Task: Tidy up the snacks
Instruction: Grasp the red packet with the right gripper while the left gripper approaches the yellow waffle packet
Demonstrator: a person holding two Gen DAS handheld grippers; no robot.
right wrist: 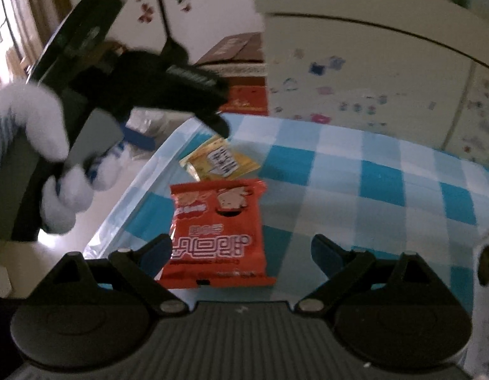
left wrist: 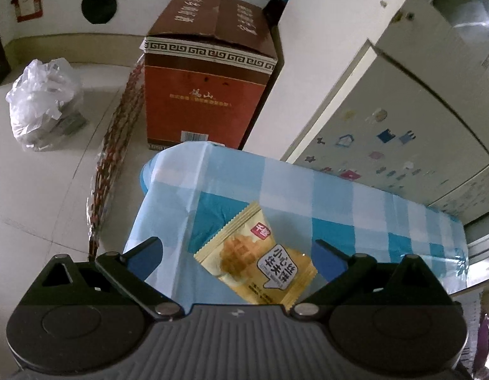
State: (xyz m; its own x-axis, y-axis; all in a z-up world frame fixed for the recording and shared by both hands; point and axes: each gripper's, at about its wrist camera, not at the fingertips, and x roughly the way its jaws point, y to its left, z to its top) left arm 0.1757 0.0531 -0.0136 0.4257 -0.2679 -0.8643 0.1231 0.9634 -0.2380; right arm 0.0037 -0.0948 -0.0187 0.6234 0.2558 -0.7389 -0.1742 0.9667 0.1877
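Note:
A yellow waffle snack packet (left wrist: 255, 258) lies on the blue-and-white checked tablecloth (left wrist: 355, 209) near the table's left corner. My left gripper (left wrist: 241, 253) is open, hovering over it with a finger on each side, not touching. In the right wrist view the same yellow packet (right wrist: 220, 158) lies beyond a red snack packet (right wrist: 217, 234). My right gripper (right wrist: 241, 253) is open just above the red packet's near end. The left gripper's black body (right wrist: 168, 85), held by a white-gloved hand (right wrist: 54, 158), hangs over the yellow packet.
A brown-red cardboard box (left wrist: 206, 85) stands on the floor past the table corner. A clear plastic bag (left wrist: 41, 101) lies on the floor at left. A white cabinet with stickers (left wrist: 387, 145) stands behind the table. A white box edge (right wrist: 486, 272) sits at right.

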